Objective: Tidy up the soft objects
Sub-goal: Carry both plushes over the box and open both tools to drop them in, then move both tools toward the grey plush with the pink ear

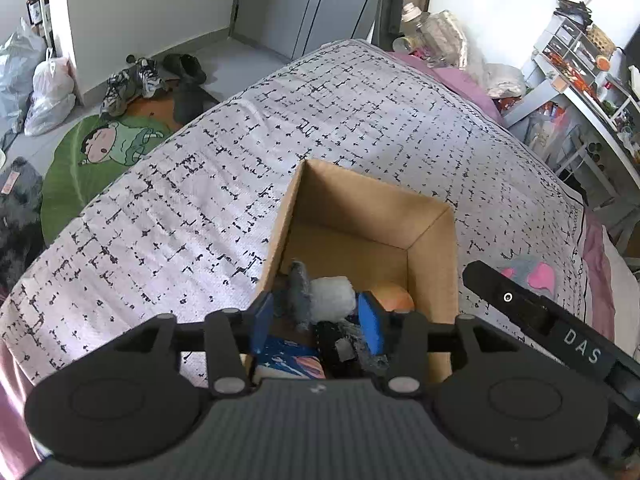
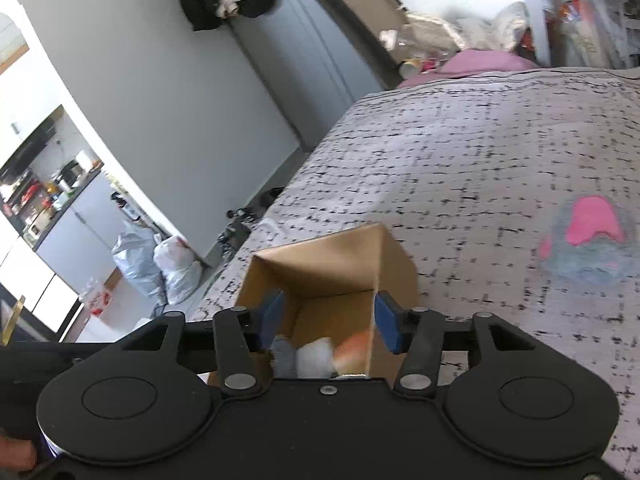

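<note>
Left gripper [image 1: 316,322] and right gripper [image 2: 330,322]: jaws apart, gripping nothing, above the cardboard box [image 1: 432,240] on the bed [image 1: 200,200]. Grey-white plush [image 1: 320,296] lies inside.

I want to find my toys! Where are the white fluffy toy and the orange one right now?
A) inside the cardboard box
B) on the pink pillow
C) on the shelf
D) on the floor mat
A: the white toy and the orange one lie inside the cardboard box, which stands on the bed.
</note>
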### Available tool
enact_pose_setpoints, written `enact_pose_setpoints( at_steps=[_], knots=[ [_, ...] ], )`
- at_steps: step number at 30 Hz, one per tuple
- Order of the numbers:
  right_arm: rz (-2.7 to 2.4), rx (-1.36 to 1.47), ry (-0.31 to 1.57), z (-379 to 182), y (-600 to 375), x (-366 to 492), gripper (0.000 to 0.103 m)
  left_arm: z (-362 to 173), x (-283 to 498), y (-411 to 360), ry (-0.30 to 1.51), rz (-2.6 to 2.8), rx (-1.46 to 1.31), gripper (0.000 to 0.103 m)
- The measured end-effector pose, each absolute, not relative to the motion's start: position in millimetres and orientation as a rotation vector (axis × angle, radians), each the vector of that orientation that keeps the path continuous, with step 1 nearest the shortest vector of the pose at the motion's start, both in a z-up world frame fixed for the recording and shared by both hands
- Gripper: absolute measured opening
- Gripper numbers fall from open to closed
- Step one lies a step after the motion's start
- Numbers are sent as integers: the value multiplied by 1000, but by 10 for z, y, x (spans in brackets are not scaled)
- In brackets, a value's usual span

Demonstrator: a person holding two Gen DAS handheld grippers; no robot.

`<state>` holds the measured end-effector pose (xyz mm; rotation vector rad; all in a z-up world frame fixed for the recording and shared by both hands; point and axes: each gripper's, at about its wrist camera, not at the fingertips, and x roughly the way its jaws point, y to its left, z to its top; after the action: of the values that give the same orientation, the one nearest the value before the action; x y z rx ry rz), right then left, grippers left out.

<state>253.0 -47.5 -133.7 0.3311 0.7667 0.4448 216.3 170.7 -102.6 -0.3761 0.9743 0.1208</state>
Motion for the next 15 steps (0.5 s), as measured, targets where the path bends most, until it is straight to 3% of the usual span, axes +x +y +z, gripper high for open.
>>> enact_pose_setpoints(
  at_steps=[5, 10, 15],
  knots=[
    [381, 331, 786, -1344, -615, 2478, 66, -945, 2118, 1618, 969, 126, -350, 52],
    [332, 344, 815, -1364, -755, 2433, 70, -856, 2080, 1492, 947, 129, -318, 67],
    [306, 379, 812, -1321, -907, 2399, 78, -782, 2065, 1341, 941, 131, -293, 69]
  ],
)
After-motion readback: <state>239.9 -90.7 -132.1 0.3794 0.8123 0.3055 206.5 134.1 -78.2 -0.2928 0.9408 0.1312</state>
